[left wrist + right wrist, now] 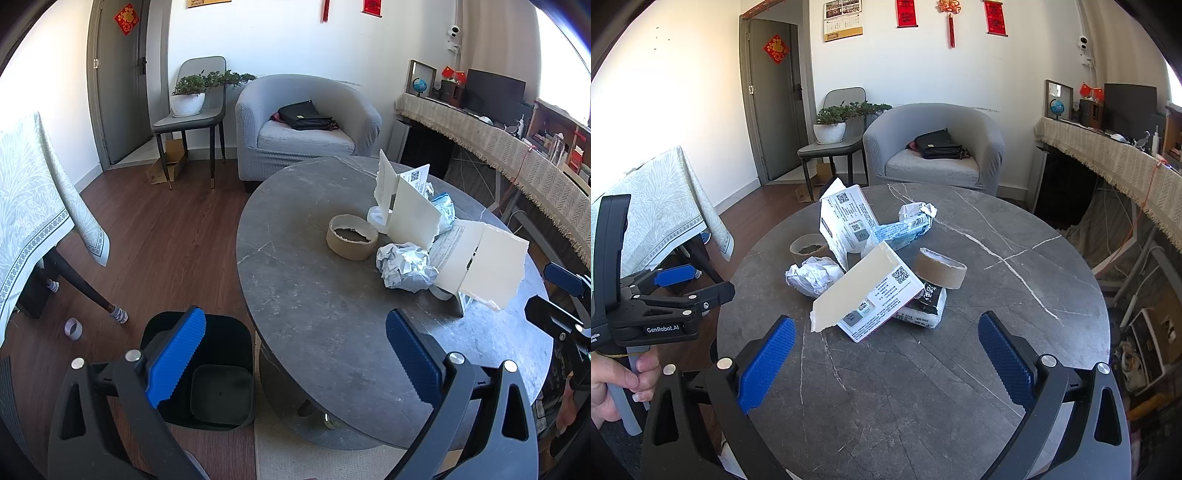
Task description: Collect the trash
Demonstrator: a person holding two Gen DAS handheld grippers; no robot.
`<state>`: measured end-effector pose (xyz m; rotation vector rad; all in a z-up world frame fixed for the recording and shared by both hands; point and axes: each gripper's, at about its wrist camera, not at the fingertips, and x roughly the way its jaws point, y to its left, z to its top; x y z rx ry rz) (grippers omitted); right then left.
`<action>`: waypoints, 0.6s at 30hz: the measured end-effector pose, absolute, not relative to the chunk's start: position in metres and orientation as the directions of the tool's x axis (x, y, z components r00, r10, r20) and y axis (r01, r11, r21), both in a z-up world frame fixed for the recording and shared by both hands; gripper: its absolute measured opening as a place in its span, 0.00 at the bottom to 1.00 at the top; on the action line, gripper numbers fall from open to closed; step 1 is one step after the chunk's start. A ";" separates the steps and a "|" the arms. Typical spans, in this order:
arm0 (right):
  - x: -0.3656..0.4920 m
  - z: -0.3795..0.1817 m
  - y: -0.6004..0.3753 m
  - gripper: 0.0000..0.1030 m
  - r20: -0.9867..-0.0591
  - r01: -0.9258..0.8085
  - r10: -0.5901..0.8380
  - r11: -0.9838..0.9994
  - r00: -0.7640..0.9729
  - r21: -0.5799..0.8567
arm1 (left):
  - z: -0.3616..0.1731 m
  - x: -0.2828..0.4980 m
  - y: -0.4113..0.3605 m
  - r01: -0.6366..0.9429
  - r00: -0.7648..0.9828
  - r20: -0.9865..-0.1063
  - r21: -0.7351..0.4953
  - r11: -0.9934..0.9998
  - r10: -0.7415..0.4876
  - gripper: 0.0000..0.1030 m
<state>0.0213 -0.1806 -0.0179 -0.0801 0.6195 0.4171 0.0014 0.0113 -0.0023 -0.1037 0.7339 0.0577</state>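
My left gripper (295, 362) hangs with its jaws spread wide and empty, one blue pad out past the round table's (332, 332) edge, the other above it. My right gripper (886, 363) hovers over the same table, equally wide, empty. My left hand (617, 384) grips its handle.

A grey armchair (308, 125) holds what looks like a black bag (306, 116), beside a potted plant (192, 92)
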 end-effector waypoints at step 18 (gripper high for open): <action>0.024 -0.020 -0.184 0.97 -0.581 -0.404 0.368 0.912 0.726 0.072 | 0.007 -0.002 0.010 -0.034 0.784 -0.620 -0.053 0.998 -0.007 0.83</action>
